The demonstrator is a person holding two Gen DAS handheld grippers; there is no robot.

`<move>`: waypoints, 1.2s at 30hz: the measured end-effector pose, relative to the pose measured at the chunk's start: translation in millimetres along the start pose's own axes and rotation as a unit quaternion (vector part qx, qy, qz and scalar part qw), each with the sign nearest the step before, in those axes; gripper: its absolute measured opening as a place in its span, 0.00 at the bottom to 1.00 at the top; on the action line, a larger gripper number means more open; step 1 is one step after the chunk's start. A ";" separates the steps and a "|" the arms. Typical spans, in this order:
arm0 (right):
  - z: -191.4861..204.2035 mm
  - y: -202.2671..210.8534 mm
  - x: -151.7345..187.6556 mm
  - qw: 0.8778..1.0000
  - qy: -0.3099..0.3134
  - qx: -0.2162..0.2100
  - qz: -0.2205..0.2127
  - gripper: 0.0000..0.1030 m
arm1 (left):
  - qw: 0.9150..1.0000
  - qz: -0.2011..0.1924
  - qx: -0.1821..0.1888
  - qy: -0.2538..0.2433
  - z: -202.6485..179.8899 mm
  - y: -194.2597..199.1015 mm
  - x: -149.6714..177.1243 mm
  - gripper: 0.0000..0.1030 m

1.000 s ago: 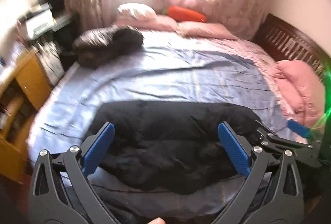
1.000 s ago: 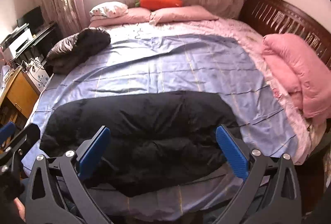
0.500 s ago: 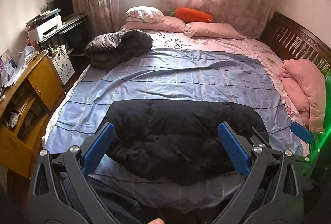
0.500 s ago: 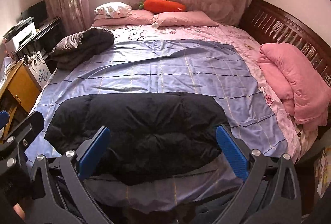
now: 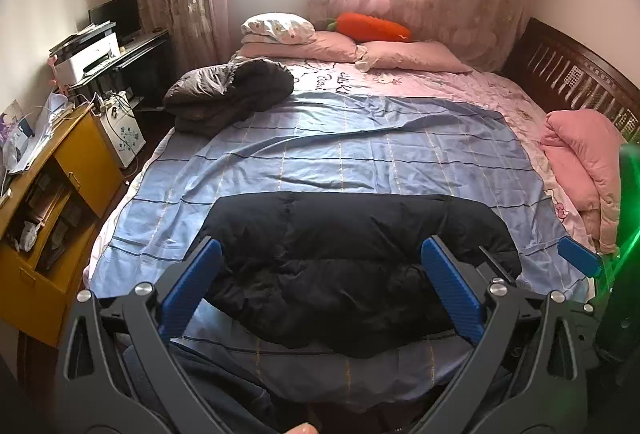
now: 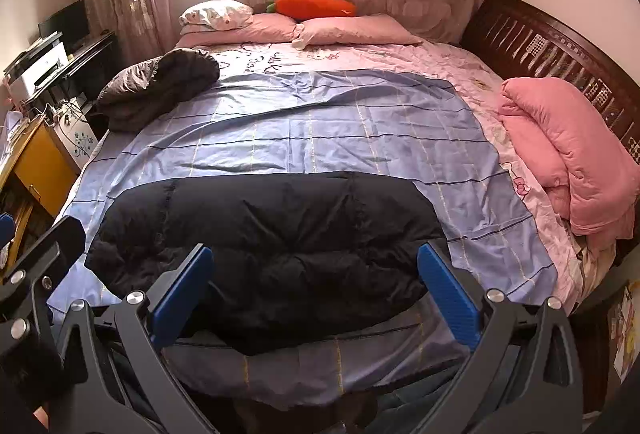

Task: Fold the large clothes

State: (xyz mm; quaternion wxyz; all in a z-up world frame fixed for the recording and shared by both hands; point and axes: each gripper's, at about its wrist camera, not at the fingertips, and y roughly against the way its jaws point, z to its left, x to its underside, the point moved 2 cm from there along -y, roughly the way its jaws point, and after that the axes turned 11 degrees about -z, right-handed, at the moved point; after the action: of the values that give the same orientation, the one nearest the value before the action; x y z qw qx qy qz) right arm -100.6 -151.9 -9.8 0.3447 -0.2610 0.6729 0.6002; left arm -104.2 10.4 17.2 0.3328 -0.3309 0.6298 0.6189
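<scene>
A black puffy jacket (image 5: pixel 344 258) lies folded in a wide bundle on the blue checked sheet (image 5: pixel 360 157) near the bed's front edge; it also shows in the right wrist view (image 6: pixel 272 246). My left gripper (image 5: pixel 320 288) is open and empty, held back above the front edge, apart from the jacket. My right gripper (image 6: pixel 316 286) is open and empty, likewise back from the jacket. The right gripper's blue tip (image 5: pixel 578 260) shows at the left view's right edge.
A folded dark grey jacket (image 5: pixel 228 93) lies at the bed's far left. A pink quilt (image 6: pixel 568 149) lies at the right by the dark wooden bed frame (image 6: pixel 552 45). Pillows (image 5: pixel 332 45) and an orange carrot plush (image 5: pixel 372 27) are at the back. A yellow cabinet (image 5: pixel 56 209) stands left.
Both grippers have drawn back and risen from the black jacket, so more of the bed and room shows. The jacket has stayed folded in place.
</scene>
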 end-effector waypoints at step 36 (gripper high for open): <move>11.9 -0.9 4.9 1.000 0.004 -0.021 0.004 0.99 | 1.000 0.011 0.012 -0.002 1.3 -8.3 3.4 0.98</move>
State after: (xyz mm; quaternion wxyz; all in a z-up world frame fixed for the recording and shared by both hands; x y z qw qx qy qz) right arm -101.2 -140.0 -14.7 0.3339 -0.2684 0.6624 0.6145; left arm -99.2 11.5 9.7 0.3310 -0.3184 0.6405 0.6155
